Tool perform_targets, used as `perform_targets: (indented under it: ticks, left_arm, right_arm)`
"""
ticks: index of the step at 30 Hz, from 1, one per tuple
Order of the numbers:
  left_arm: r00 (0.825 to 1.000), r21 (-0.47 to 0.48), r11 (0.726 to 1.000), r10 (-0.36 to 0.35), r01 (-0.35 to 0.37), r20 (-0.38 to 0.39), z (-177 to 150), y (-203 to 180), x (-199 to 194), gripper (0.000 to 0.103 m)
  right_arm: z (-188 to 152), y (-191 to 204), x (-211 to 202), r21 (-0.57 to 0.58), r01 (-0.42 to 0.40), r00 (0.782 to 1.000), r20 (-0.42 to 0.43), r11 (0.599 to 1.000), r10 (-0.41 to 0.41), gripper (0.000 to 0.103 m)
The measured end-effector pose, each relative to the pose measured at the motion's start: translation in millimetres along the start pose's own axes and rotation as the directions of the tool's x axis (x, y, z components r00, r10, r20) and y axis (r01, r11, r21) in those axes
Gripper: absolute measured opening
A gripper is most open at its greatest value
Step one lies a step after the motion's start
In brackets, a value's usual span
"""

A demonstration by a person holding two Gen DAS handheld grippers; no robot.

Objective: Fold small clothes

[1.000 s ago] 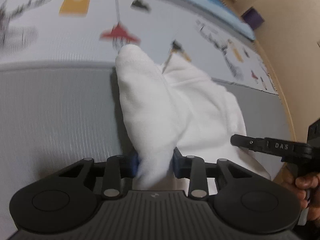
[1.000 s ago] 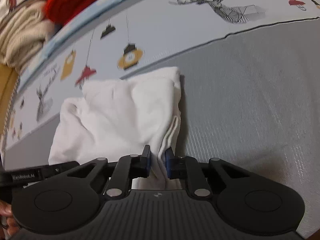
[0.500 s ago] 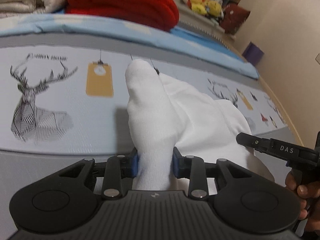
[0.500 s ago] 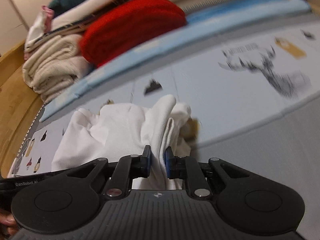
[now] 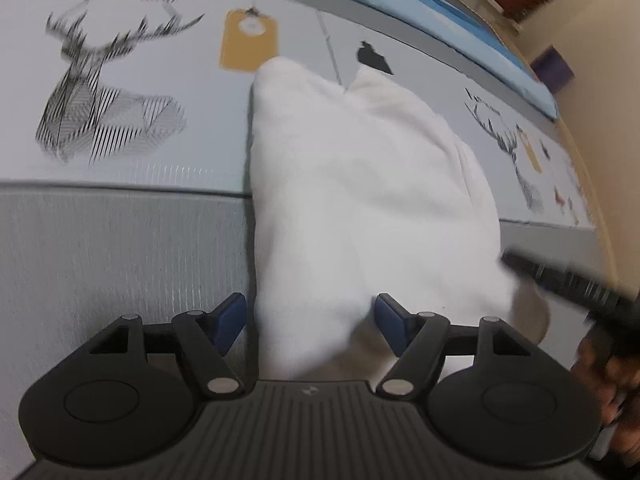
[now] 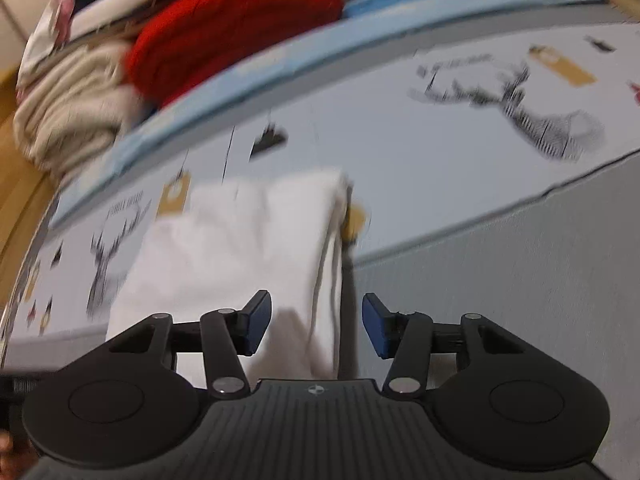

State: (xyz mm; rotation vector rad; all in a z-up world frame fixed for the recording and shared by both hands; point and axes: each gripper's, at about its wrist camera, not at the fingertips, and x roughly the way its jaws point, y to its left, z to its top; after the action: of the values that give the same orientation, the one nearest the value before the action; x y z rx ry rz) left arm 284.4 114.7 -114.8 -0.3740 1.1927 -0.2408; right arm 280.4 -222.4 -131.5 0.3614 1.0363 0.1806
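My own base hides the near end of the cloth (image 5: 360, 200). My other gripper (image 5: 568, 280) is a dark smear cut off at the right edge. The red pile (image 6: 232, 28) and deer print (image 6: 520, 108) are blurred.

White garment (image 5: 360, 200): soft matt cloth; mat (image 5: 120, 248) ribbed (possibly foam).

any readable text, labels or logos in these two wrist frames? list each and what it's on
No text can be read in either view.
Lettering above the left deer head on the printed mat: blurred, unreadable.
Lettering above the right deer head: too small.
Lettering above the deer print in the right wrist view: motion-blurred.
Small emblem on the left gripper body: a symbol, no letters.
Same emblem on the right gripper.
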Motion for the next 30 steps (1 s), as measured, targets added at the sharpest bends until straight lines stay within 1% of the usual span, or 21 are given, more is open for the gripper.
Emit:
perform_targets:
  ticks: [3,5,6,7,8,9,10,11,12,15,18,19,20,21,23,24,25,26,27,28,30]
  left_arm:
    - [0.999,-0.053,0.998,-0.03,0.029,-0.013,-3.5,9.6,1.3,0.075]
    - [0.999,-0.078,0.996,-0.047,0.045,-0.018,-6.2,14.0,5.5,0.068]
    - [0.998,-0.085,0.995,-0.061,0.06,-0.015,-6.9,15.7,6.5,0.063]
    - [0.998,-0.085,0.995,-0.06,0.059,-0.009,-6.8,15.8,7.0,0.06]
    - [0.998,-0.078,0.995,-0.059,0.059,-0.003,-6.8,14.0,7.0,0.058]
    - [0.998,-0.075,0.995,-0.061,0.061,0.001,-7.0,12.0,7.0,0.055]
    - [0.998,-0.073,0.996,-0.059,0.059,0.005,-6.8,8.8,6.8,0.055]
    - [0.998,-0.074,0.996,-0.057,0.057,0.006,-6.9,8.1,6.6,0.055]
    - [0.998,-0.079,0.995,-0.057,0.058,0.007,-6.9,7.8,6.4,0.055]
    - [0.998,-0.096,0.993,-0.065,0.065,0.008,-6.8,8.8,7.3,0.056]
    - [0.998,-0.096,0.993,-0.061,0.062,0.012,-7.2,7.8,7.3,0.056]
    - [0.998,-0.098,0.993,-0.062,0.063,0.017,-7.8,7.9,6.5,0.056]
    - [0.997,-0.106,0.992,-0.068,0.07,0.023,-8.1,7.2,6.5,0.055]
    - [0.996,-0.118,0.989,-0.084,0.087,0.03,-7.3,4.9,7.7,0.052]
    - [0.992,-0.123,0.984,-0.122,0.126,0.044,-6.7,-0.3,10.0,0.051]
    - [0.991,-0.118,0.984,-0.127,0.132,0.049,-6.6,-3.9,11.1,0.051]
    - [0.992,-0.116,0.985,-0.12,0.125,0.05,-6.9,-6.8,12.3,0.051]
    - [0.993,-0.118,0.987,-0.105,0.11,0.047,-7.2,-8.2,13.4,0.051]
    - [0.995,-0.118,0.989,-0.088,0.092,0.039,-8.2,-8.4,14.6,0.052]
    - [0.997,-0.114,0.99,-0.076,0.079,0.034,-9.1,-8.4,15.1,0.052]
    - [0.997,-0.106,0.991,-0.075,0.078,0.032,-9.6,-8.0,13.9,0.052]
  right_arm:
    - [-10.3,-2.6,1.7,-0.024,-0.01,0.997,-0.076,1.0,0.009,0.052]
    - [-16.3,-3.4,-1.8,-0.027,-0.01,0.996,-0.089,1.0,0.007,0.052]
    - [-17.5,-4.2,-3.1,-0.021,-0.012,0.995,-0.095,1.0,0.01,0.052]
    - [-18.6,-5.6,-4.6,-0.01,-0.018,0.995,-0.1,1.0,0.017,0.051]
    - [-18.4,-5.9,-4.4,0.002,-0.028,0.994,-0.102,1.0,0.028,0.048]
    - [-18.3,-5.6,-5.5,0.007,-0.038,0.994,-0.101,0.999,0.038,0.042]
    - [-18.3,-4.9,-6.6,0.007,-0.05,0.994,-0.097,0.999,0.051,0.039]
    - [-18.0,-5.0,-8.9,0.004,-0.066,0.993,-0.096,0.998,0.066,0.032]
    - [-19.0,-4.7,-10.3,0.001,-0.077,0.992,-0.097,0.997,0.077,0.03]
    - [-18.8,-2.5,-10.3,-0.003,-0.109,0.987,-0.122,0.994,0.108,0.034]
    - [-22.1,-2.1,-4.8,-0.015,-0.107,0.98,-0.171,0.994,0.103,0.034]
    - [-22.2,-1.3,-4.9,-0.025,-0.102,0.981,-0.169,0.994,0.096,0.034]
    - [-21.6,-0.3,-6.4,-0.035,-0.099,0.983,-0.159,0.994,0.093,0.028]
    - [-19.8,0.6,-10.2,-0.046,-0.095,0.988,-0.13,0.994,0.088,0.02]
    - [-14.0,-1.0,-19.2,-0.038,-0.086,0.995,-0.053,0.996,0.084,0.017]
    - [-11.2,-3.1,-23.5,-0.021,-0.079,0.997,-0.017,0.997,0.079,0.017]
    - [-9.3,-5.1,-27.7,-0.015,-0.066,0.998,0.019,0.998,0.067,0.017]
    - [-8.4,-6.1,-29.7,-0.017,-0.055,0.998,0.037,0.998,0.055,0.017]
    - [-8.5,-6.8,-29.5,-0.019,-0.051,0.998,0.036,0.999,0.052,0.017]
    - [-9.6,-7.5,-27.4,-0.021,-0.051,0.999,0.016,0.998,0.052,0.017]
    - [-14.9,-7.8,-19.4,-0.042,-0.036,0.998,-0.05,0.998,0.034,0.017]
